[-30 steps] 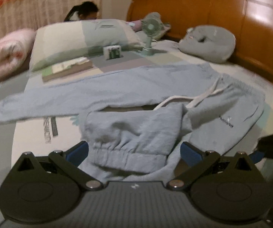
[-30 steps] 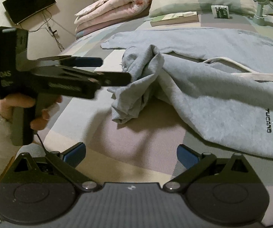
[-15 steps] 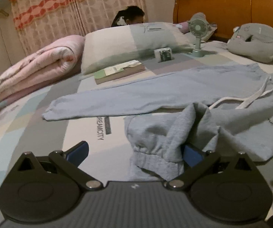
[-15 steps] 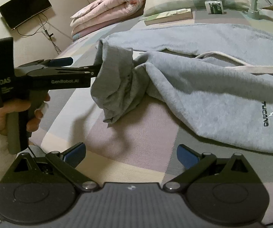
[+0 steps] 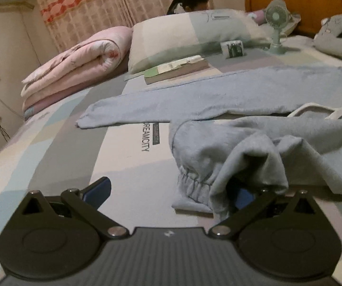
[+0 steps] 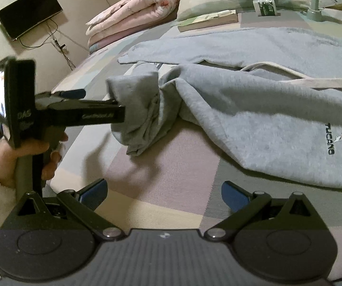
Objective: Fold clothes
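Light-blue fleece sweatpants lie spread on your patchwork-covered bed. Your left claw has its fingers apart, the near leg's cuff draped over one; your right claw gapes empty.

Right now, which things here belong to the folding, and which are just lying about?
In the job:
- sweatpants
- left gripper, open, a pant leg draped over one finger
- right gripper, open, holding nothing

Lying about:
- quilt
- pillow
- book
- box
- fan
- cushion
- screen on the wall
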Action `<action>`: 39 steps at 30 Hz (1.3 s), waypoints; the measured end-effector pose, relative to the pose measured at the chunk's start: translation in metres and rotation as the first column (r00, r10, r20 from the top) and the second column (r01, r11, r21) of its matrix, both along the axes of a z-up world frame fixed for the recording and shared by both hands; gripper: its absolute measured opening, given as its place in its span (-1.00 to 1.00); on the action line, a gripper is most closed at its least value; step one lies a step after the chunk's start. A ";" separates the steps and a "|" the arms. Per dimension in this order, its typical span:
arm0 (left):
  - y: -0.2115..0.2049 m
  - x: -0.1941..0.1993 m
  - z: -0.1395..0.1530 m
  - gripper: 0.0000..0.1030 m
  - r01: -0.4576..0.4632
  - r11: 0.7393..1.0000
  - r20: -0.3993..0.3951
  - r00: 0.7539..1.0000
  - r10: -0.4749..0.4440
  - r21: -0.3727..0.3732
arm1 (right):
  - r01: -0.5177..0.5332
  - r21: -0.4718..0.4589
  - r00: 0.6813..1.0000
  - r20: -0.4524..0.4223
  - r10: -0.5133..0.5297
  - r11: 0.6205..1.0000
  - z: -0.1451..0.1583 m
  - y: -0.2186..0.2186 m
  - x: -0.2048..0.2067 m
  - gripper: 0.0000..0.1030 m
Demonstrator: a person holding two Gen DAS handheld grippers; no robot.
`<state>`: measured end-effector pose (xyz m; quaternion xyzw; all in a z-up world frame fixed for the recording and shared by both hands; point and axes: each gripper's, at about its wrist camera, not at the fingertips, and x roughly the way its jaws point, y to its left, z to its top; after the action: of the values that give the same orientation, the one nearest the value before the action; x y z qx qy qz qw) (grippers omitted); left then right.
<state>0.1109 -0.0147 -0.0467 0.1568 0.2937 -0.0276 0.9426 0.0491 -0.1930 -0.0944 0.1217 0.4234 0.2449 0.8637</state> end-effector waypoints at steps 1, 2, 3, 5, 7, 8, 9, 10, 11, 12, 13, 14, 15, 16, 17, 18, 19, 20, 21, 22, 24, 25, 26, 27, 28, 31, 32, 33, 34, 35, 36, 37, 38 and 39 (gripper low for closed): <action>-0.001 -0.002 0.001 0.98 0.020 1.000 0.011 1.000 -0.020 -0.010 | -0.002 0.001 1.000 -0.002 0.002 1.000 -0.001 0.000 0.001 1.00; -0.003 -0.003 0.003 0.98 0.040 0.999 0.023 0.999 -0.040 -0.020 | -0.003 0.000 1.000 -0.002 0.003 1.000 -0.001 0.001 0.001 1.00; -0.004 -0.005 0.004 0.98 0.061 0.998 0.035 0.998 -0.060 -0.029 | -0.004 -0.001 1.000 -0.002 0.004 1.000 -0.001 0.001 0.001 1.00; -0.012 -0.004 0.006 0.99 0.083 0.997 0.060 0.995 -0.082 -0.012 | -0.003 -0.003 1.000 -0.001 0.003 1.000 -0.001 0.001 0.000 1.00; -0.023 0.002 0.004 0.99 0.063 0.997 0.079 0.995 -0.066 0.046 | 0.005 -0.002 1.000 -0.002 -0.005 1.000 -0.002 -0.001 0.000 1.00; -0.026 0.009 0.001 0.99 0.027 0.997 0.067 0.997 -0.032 0.068 | 0.010 0.000 1.000 -0.004 -0.010 1.000 -0.002 -0.002 0.000 1.00; -0.026 0.014 -0.002 0.99 -0.004 0.997 0.044 0.999 0.001 0.074 | 0.015 0.001 1.000 -0.004 -0.015 1.000 -0.002 -0.003 0.000 1.00; -0.024 0.016 -0.005 0.99 -0.011 0.998 0.020 1.000 0.010 0.061 | 0.019 0.002 1.000 -0.004 -0.019 1.000 -0.002 -0.004 -0.001 1.00; -0.022 0.018 -0.007 0.99 -0.015 0.999 -0.003 1.000 0.015 0.045 | 0.021 0.004 1.000 -0.005 -0.021 1.000 -0.002 -0.005 -0.001 1.00; -0.020 0.020 -0.010 0.99 -0.019 0.999 -0.026 0.999 0.020 0.029 | 0.022 0.006 1.000 -0.007 -0.022 1.000 -0.002 -0.007 -0.001 1.00; -0.018 0.021 -0.013 0.99 -0.024 1.000 -0.049 0.998 0.025 0.013 | 0.023 0.008 1.000 -0.010 -0.023 1.000 -0.003 -0.008 0.000 1.00; -0.021 0.021 -0.011 0.98 0.000 1.000 -0.043 0.999 0.000 0.003 | 0.024 0.008 1.000 -0.015 -0.024 1.000 -0.004 -0.008 0.001 1.00; -0.025 0.021 -0.008 0.98 0.028 1.000 -0.031 0.999 -0.029 -0.006 | 0.026 0.008 0.999 -0.020 -0.025 1.000 -0.005 -0.007 0.002 1.00; -0.028 0.021 -0.005 0.98 0.057 0.998 -0.019 0.998 -0.057 -0.015 | 0.026 0.007 0.999 -0.023 -0.026 1.000 -0.006 -0.007 0.002 1.00; -0.032 0.021 -0.003 0.99 0.086 0.996 -0.007 0.996 -0.086 -0.023 | 0.025 0.007 0.999 -0.025 -0.024 1.000 -0.007 -0.006 0.002 1.00; -0.038 0.027 -0.004 0.99 0.103 0.995 -0.023 0.994 -0.103 -0.011 | 0.024 0.007 0.999 -0.026 -0.024 1.000 -0.007 -0.006 0.002 1.00; -0.038 0.031 -0.007 0.99 0.084 0.996 -0.038 0.996 -0.083 0.010 | 0.023 0.007 0.999 -0.023 -0.023 1.000 -0.006 -0.006 0.001 1.00; -0.039 0.036 -0.011 0.99 0.059 0.998 -0.051 0.997 -0.058 0.033 | 0.023 0.006 1.000 -0.019 -0.023 1.000 -0.005 -0.006 0.000 1.00; -0.039 0.040 -0.015 0.99 0.035 0.998 -0.064 0.997 -0.032 0.056 | 0.025 0.004 1.000 -0.012 -0.025 1.000 -0.003 -0.007 -0.001 1.00; -0.039 0.045 -0.019 0.99 0.011 0.997 -0.077 0.997 -0.005 0.079 | 0.028 0.004 1.000 -0.005 -0.028 1.000 -0.001 -0.008 -0.003 1.00; -0.024 0.041 -0.018 0.99 -0.036 0.998 -0.052 0.998 0.039 0.056 | 0.036 0.012 0.999 -0.004 -0.036 0.999 0.000 -0.013 -0.004 1.00; -0.015 0.038 -0.016 0.99 -0.059 0.998 -0.039 0.997 0.060 0.025 | 0.040 0.017 0.999 -0.004 -0.040 0.999 0.000 -0.015 -0.004 1.00; -0.008 0.037 -0.014 0.98 -0.077 0.997 -0.039 0.996 0.076 -0.017 | 0.043 0.022 0.999 -0.010 -0.043 0.999 -0.002 -0.016 -0.003 1.00; -0.006 0.039 -0.014 0.98 -0.059 0.997 -0.067 0.996 0.056 -0.047 | 0.047 0.026 0.999 -0.017 -0.046 0.999 -0.004 -0.016 -0.002 1.00; -0.005 0.041 -0.014 0.98 -0.036 0.996 -0.099 0.995 0.029 -0.076 | 0.050 0.028 0.998 -0.025 -0.049 0.998 -0.005 -0.015 -0.001 1.00; -0.002 0.039 -0.011 0.99 -0.059 0.995 -0.069 0.996 0.054 -0.084 | 0.046 0.019 0.999 -0.023 -0.046 0.999 -0.005 -0.011 -0.005 1.00; -0.001 0.038 -0.010 0.99 -0.069 0.994 -0.057 0.996 0.064 -0.086 | 0.042 0.014 0.999 -0.014 -0.042 0.999 -0.003 -0.011 -0.007 1.00; 0.000 0.037 -0.008 0.98 -0.078 0.993 -0.045 0.996 0.074 -0.087 | 0.038 0.008 0.999 -0.006 -0.038 0.999 -0.001 -0.010 -0.010 1.00; 0.001 0.036 -0.007 0.98 -0.087 0.992 -0.033 0.996 0.084 -0.089 | 0.041 0.005 0.999 0.000 -0.041 0.999 0.000 -0.011 -0.012 1.00; 0.005 0.033 -0.003 0.98 -0.092 0.992 -0.014 0.996 0.092 -0.091 | 0.046 0.007 0.999 0.000 -0.046 0.999 0.001 -0.012 -0.012 1.00; 0.010 0.031 0.001 0.98 -0.099 0.992 0.010 0.995 0.100 -0.082 | 0.052 0.010 0.999 -0.001 -0.052 0.999 0.001 -0.014 -0.013 1.00; 0.015 0.028 0.005 0.98 -0.106 0.992 0.034 0.994 0.109 -0.071 | 0.058 0.014 0.998 -0.003 -0.058 0.998 0.001 -0.014 -0.012 1.00; 0.021 0.024 0.009 0.98 -0.121 0.991 0.054 0.991 0.124 -0.055 | 0.065 0.018 0.998 -0.006 -0.064 0.998 0.001 -0.015 -0.012 1.00; 0.029 0.021 0.012 0.98 -0.140 0.989 0.066 0.988 0.143 -0.051 | 0.065 0.022 0.998 -0.004 -0.065 0.998 0.002 -0.015 -0.013 1.00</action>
<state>0.1319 0.0144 -0.0343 0.1146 0.2705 0.0380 0.9551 0.0360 -0.2083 -0.0927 0.1452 0.4180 0.2209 0.8691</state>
